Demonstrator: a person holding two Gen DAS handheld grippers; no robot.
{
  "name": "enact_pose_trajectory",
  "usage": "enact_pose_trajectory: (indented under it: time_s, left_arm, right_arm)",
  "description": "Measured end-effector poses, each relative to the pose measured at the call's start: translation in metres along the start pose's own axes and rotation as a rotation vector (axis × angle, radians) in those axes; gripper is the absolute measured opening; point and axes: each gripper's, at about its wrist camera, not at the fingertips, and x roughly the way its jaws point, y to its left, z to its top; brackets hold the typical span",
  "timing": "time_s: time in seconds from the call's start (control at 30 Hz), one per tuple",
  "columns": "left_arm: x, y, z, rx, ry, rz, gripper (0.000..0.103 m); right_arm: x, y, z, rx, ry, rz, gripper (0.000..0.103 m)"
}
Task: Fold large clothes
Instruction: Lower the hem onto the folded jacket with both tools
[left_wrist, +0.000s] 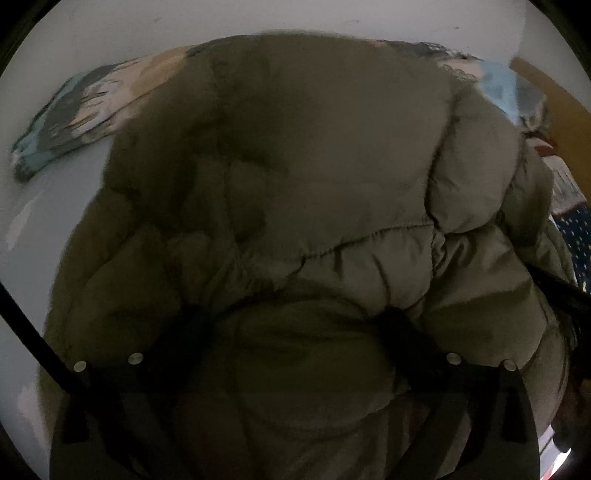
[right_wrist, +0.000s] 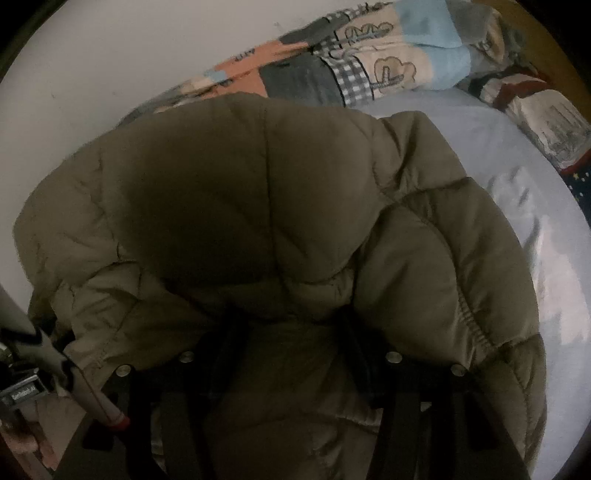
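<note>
An olive-green puffer jacket (left_wrist: 314, 166) lies bunched on the bed and fills most of both views. In the left wrist view my left gripper (left_wrist: 293, 321) stands wide open low over it. A puffy fold bulges up between its dark fingers (left_wrist: 402, 332), and the pads do not visibly pinch it. In the right wrist view the jacket (right_wrist: 221, 192) shows its quilted seams and a stitched hem at the right. My right gripper (right_wrist: 288, 317) is about half open with jacket fabric between its fingers (right_wrist: 347, 325), loose rather than clamped. Shadow hides the fingertips.
A pale blue bed sheet (right_wrist: 517, 206) lies to the right of the jacket. A patchwork quilt (right_wrist: 362, 66) is heaped along the white wall (right_wrist: 110, 55) and also shows as the quilt (left_wrist: 81, 107) at upper left. A grey handle with a red tip (right_wrist: 92, 391) crosses the lower left.
</note>
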Motion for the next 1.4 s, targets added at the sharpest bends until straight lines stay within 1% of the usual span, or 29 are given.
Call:
enact_pose_trajectory:
  time_s: [0.07, 0.1, 0.13, 0.2, 0.23, 0.3, 0.33, 0.4, 0.47, 0.6, 0.67, 0.73, 0.8, 0.9, 0.93, 1.0, 1.07, 1.17, 1.23, 1.33, 1.4]
  left_arm:
    - [-0.025, -0.003, -0.009, -0.013, -0.021, -0.019, 0.097]
    - [-0.035, -0.004, -0.012, -0.009, -0.033, -0.028, 0.097]
    - [-0.049, -0.005, -0.018, -0.003, -0.050, -0.030, 0.097]
    - [-0.076, -0.005, -0.027, -0.004, -0.081, -0.038, 0.097]
    - [-0.089, -0.005, -0.032, -0.008, -0.098, -0.042, 0.097]
    - [-0.114, -0.005, -0.046, -0.021, -0.131, -0.045, 0.097]
    - [-0.126, -0.004, -0.055, -0.031, -0.147, -0.041, 0.097]
    - [-0.143, 0.000, -0.070, -0.053, -0.174, -0.025, 0.097]
    - [-0.151, 0.006, -0.086, -0.083, -0.193, 0.004, 0.097]
    - [-0.144, 0.018, -0.096, -0.092, -0.212, 0.061, 0.097]
    - [-0.132, 0.028, -0.097, -0.101, -0.213, 0.100, 0.097]
    - [-0.118, 0.037, -0.094, -0.120, -0.178, 0.100, 0.097]
    - [-0.103, 0.043, -0.090, -0.134, -0.151, 0.108, 0.097]
    - [-0.076, 0.050, -0.086, -0.153, -0.087, 0.131, 0.097]
    - [-0.070, 0.051, -0.087, -0.163, -0.071, 0.135, 0.098]
    - [-0.059, 0.049, -0.088, -0.162, -0.031, 0.150, 0.099]
    - [-0.051, 0.047, -0.088, -0.144, -0.003, 0.167, 0.099]
    - [-0.044, 0.052, -0.087, -0.160, 0.029, 0.158, 0.102]
    - [-0.045, 0.052, -0.087, -0.165, 0.018, 0.162, 0.102]
    - [-0.059, 0.050, -0.085, -0.180, -0.024, 0.170, 0.100]
    - [-0.076, 0.045, -0.083, -0.178, -0.094, 0.168, 0.100]
  right_arm:
    - [-0.007, 0.002, 0.004, 0.001, 0.016, -0.016, 0.057]
    - [-0.015, 0.000, 0.006, 0.023, 0.017, -0.007, 0.057]
    - [-0.030, -0.002, 0.004, 0.057, 0.005, 0.019, 0.057]
    - [-0.062, -0.005, -0.007, 0.098, -0.041, 0.090, 0.057]
    - [-0.081, -0.005, -0.016, 0.102, -0.069, 0.106, 0.057]
    - [-0.109, -0.005, -0.034, 0.110, -0.102, 0.111, 0.057]
    - [-0.117, -0.006, -0.040, 0.117, -0.110, 0.121, 0.057]
    - [-0.136, -0.005, -0.061, 0.143, -0.131, 0.149, 0.052]
    - [-0.147, 0.001, -0.074, 0.155, -0.141, 0.157, 0.048]
    - [-0.156, 0.027, -0.089, 0.108, -0.154, 0.159, 0.048]
    - [-0.154, 0.037, -0.093, 0.061, -0.173, 0.136, 0.048]
    - [-0.143, 0.037, -0.096, 0.043, -0.180, 0.134, 0.048]
    - [-0.129, 0.034, -0.094, 0.045, -0.160, 0.116, 0.048]
    - [-0.113, 0.029, -0.088, 0.050, -0.148, 0.128, 0.048]
    - [-0.104, 0.031, -0.085, 0.029, -0.142, 0.109, 0.048]
    - [-0.088, 0.034, -0.083, -0.004, -0.100, 0.074, 0.048]
    - [-0.068, 0.036, -0.082, -0.020, -0.036, 0.061, 0.048]
    - [-0.056, 0.034, -0.082, -0.028, 0.005, 0.052, 0.048]
    - [-0.051, 0.032, -0.080, -0.030, 0.021, 0.051, 0.048]
    - [-0.051, 0.032, -0.078, -0.034, 0.024, 0.046, 0.048]
    - [-0.056, 0.031, -0.079, -0.016, 0.014, 0.057, 0.049]
